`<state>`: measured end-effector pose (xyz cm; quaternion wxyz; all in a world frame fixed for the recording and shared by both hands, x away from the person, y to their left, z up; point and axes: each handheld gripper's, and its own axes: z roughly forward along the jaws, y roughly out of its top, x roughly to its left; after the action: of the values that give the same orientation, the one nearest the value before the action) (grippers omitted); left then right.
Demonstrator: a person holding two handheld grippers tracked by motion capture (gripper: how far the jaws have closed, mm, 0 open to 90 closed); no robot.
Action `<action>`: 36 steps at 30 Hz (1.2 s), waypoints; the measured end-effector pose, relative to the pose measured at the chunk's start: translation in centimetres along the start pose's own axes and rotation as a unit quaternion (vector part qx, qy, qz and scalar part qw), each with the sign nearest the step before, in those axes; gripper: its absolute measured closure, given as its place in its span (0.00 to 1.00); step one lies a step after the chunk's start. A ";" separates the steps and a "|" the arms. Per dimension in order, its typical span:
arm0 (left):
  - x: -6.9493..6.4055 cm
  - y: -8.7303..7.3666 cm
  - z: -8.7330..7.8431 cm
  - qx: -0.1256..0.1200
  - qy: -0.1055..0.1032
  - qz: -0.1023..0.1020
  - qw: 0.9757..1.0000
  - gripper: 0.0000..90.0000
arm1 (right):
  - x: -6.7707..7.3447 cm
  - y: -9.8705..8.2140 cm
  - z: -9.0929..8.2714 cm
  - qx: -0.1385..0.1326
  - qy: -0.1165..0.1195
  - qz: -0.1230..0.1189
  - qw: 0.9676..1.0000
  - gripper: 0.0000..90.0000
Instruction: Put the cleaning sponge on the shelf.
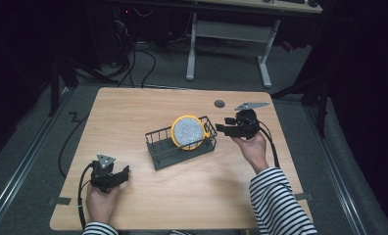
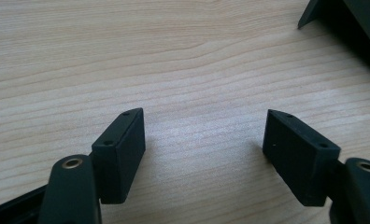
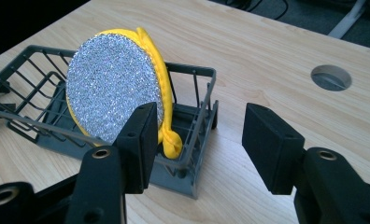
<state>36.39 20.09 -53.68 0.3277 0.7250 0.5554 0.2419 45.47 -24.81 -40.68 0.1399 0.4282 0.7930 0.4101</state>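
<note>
My right gripper point(image 3: 197, 144), jaws spread and empty, hovers just beside the wire basket point(image 1: 162, 152) where the yellow scrubber point(image 1: 187, 131) stands; probably retrieving next, needing a reach in. My left gripper point(image 1: 111, 176) idles, jaws spread.

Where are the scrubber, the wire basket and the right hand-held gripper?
scrubber point(image 3: 110, 91), right gripper view, middle of its silver glittery face.
wire basket point(image 1: 158, 133), high view, top rim at its left end.
right hand-held gripper point(image 3: 199, 142), right gripper view, gap midway between its open jaws.
</note>
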 end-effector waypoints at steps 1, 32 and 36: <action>0.0 0.0 0.0 0.000 0.000 0.000 1.000 0.34 | -0.1 -0.4 -0.4 -0.001 -0.001 0.002 1.000 0.51; 0.0 0.0 0.0 0.000 0.000 0.001 1.000 0.34 | -1.3 -12.2 -4.7 -0.015 -0.060 0.052 0.997 0.50; 0.0 0.0 0.0 0.000 0.000 0.000 1.000 0.34 | -1.6 -14.4 -4.6 -0.020 -0.069 0.073 0.995 0.49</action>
<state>36.38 20.08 -53.68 0.3275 0.7255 0.5550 0.2416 35.63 -32.78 -49.07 0.1729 0.5091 0.7399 0.4045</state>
